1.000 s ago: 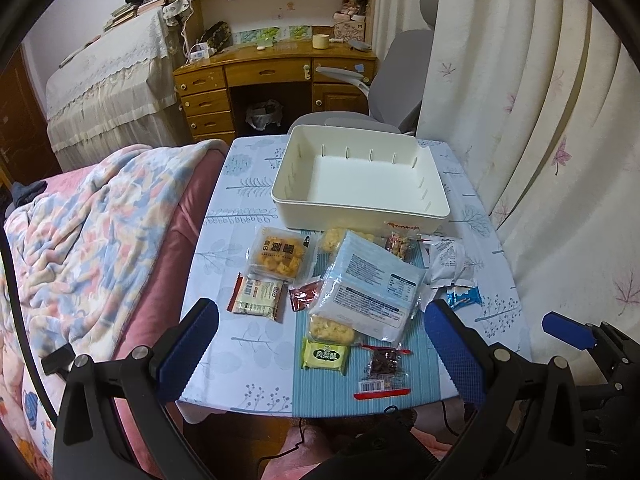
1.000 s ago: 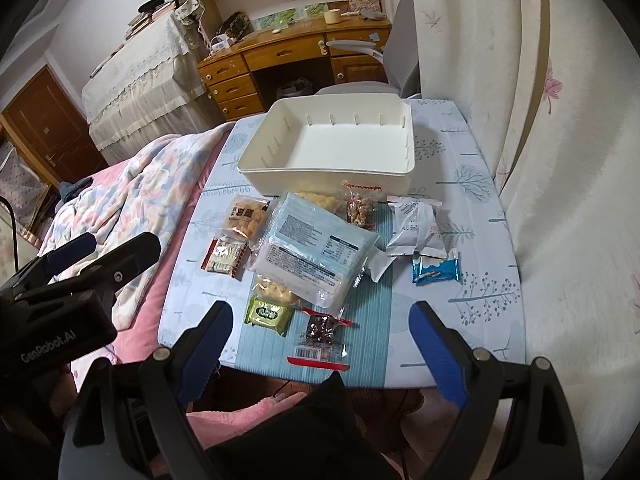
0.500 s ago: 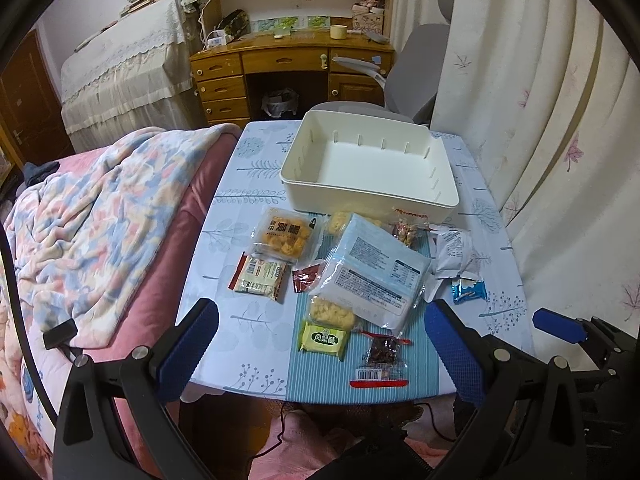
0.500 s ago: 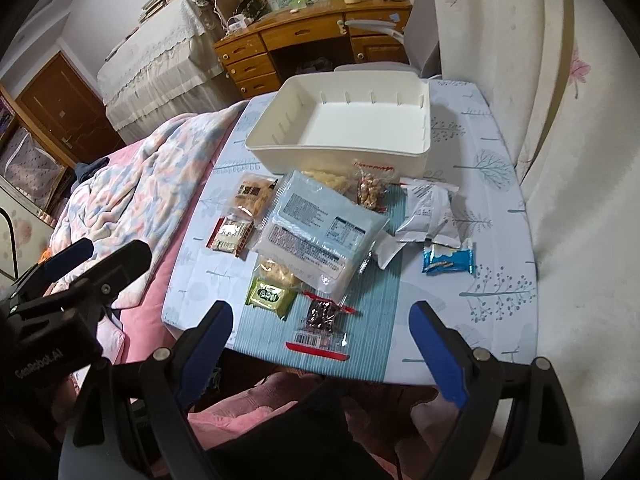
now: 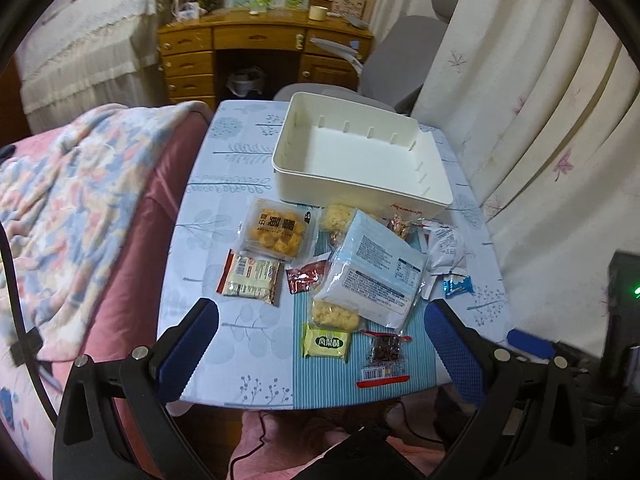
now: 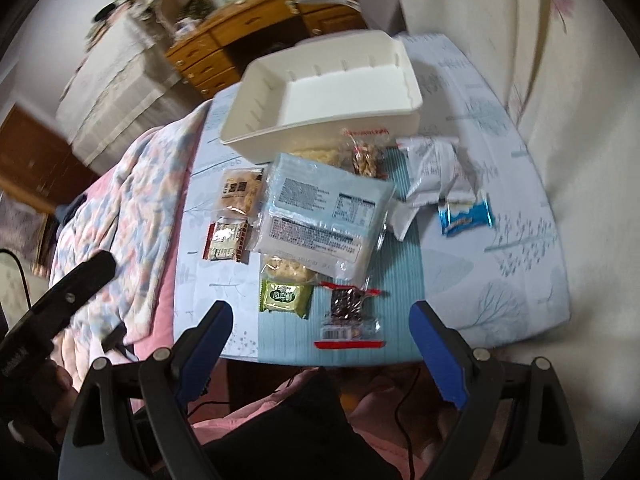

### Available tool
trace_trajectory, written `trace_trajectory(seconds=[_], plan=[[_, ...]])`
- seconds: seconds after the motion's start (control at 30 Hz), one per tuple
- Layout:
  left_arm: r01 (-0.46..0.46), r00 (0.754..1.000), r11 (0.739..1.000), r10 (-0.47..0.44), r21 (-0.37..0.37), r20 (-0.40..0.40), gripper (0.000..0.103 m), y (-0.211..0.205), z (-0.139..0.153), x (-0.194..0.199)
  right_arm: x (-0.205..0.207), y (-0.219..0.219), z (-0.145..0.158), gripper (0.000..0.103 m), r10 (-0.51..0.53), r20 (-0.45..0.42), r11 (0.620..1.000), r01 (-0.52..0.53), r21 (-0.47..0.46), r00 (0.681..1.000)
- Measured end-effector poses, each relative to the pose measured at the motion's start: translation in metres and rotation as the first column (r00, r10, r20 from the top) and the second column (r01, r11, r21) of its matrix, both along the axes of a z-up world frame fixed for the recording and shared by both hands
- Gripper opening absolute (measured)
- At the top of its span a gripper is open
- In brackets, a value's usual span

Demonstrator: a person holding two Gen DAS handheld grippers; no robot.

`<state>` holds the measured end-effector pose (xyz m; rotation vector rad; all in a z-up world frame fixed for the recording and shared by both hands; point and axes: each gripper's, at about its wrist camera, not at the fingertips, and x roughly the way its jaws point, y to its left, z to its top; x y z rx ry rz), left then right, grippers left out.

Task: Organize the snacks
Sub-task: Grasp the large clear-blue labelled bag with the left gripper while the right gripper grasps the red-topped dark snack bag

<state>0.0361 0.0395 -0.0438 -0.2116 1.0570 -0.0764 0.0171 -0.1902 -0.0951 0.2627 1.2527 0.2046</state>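
An empty white bin stands at the far side of the small table. Several snack packets lie in front of it: a large pale blue pack, an orange cracker pack, a green packet, a dark packet with a red strip, a white pouch and a small blue wrapper. My left gripper and right gripper are both open and empty, held above the table's near edge.
A bed with a floral blanket lies along the table's left side. A curtain hangs on the right. A grey chair and a wooden desk stand behind the table. A black device with a green light is at the right.
Both grippers have moved closer to the table and the snacks; the right view has tilted. Both stay open and nothing on the table has moved.
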Motion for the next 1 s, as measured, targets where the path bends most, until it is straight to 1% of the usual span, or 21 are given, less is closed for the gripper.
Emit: trace_trajectory(seconds=[0.1,0.23,0.33,0.37,0.4,0.5,0.57,0.67,0.77,0.87,0.93,1.0], plan=[[0.056,0.998,0.997,-0.057,-0.044,-0.02,0.103,0.017,-0.006,0.015,-0.002,0.006,-0.008,0.09,-0.072,-0.035,0.997,0.072,0.002,0.997],[0.154,0.986,0.984,-0.159,-0.091,-0.044,0.103,0.028,-0.017,0.033,-0.009,0.013,-0.021,0.09,-0.186,-0.058,0.983,0.185,-0.022,0.981],[0.239,0.967,0.96,-0.249,-0.144,-0.055,0.102,0.035,-0.027,0.046,-0.016,0.017,-0.031,0.09,-0.265,-0.06,0.964,0.263,-0.043,0.962],[0.259,0.962,0.954,-0.269,-0.153,-0.049,0.102,0.034,-0.028,0.047,-0.019,0.018,-0.034,0.09,-0.287,-0.056,0.958,0.284,-0.049,0.956],[0.295,0.952,0.942,-0.304,-0.162,-0.037,0.102,0.035,-0.03,0.051,-0.022,0.019,-0.037,0.09,-0.306,-0.048,0.951,0.303,-0.058,0.951],[0.35,0.933,0.922,-0.358,-0.165,-0.026,0.102,0.034,-0.035,0.059,-0.03,0.021,-0.047,0.09,-0.341,-0.03,0.938,0.339,-0.068,0.939],[0.376,0.922,0.91,-0.386,-0.177,-0.028,0.102,0.031,-0.042,0.068,-0.034,0.023,-0.052,0.09,-0.349,-0.001,0.935,0.348,-0.069,0.937],[0.389,0.912,0.896,-0.407,-0.214,-0.048,0.102,0.026,-0.053,0.081,-0.038,0.026,-0.06,0.09,-0.344,0.055,0.934,0.348,-0.077,0.937],[0.368,0.914,0.895,-0.398,-0.25,-0.077,0.102,0.023,-0.067,0.095,-0.039,0.028,-0.071,0.09,-0.334,0.102,0.936,0.343,-0.081,0.937],[0.365,0.909,0.894,-0.402,-0.258,-0.107,0.102,0.015,-0.083,0.107,-0.038,0.032,-0.081,0.09,-0.302,0.155,0.945,0.317,-0.084,0.941],[0.363,0.906,0.894,-0.405,-0.264,-0.125,0.102,0.009,-0.093,0.113,-0.036,0.037,-0.089,0.09,-0.264,0.181,0.953,0.286,-0.104,0.947],[0.364,0.898,0.887,-0.416,-0.285,-0.147,0.102,0.002,-0.107,0.121,-0.036,0.041,-0.099,0.09,-0.238,0.197,0.953,0.268,-0.139,0.951]])
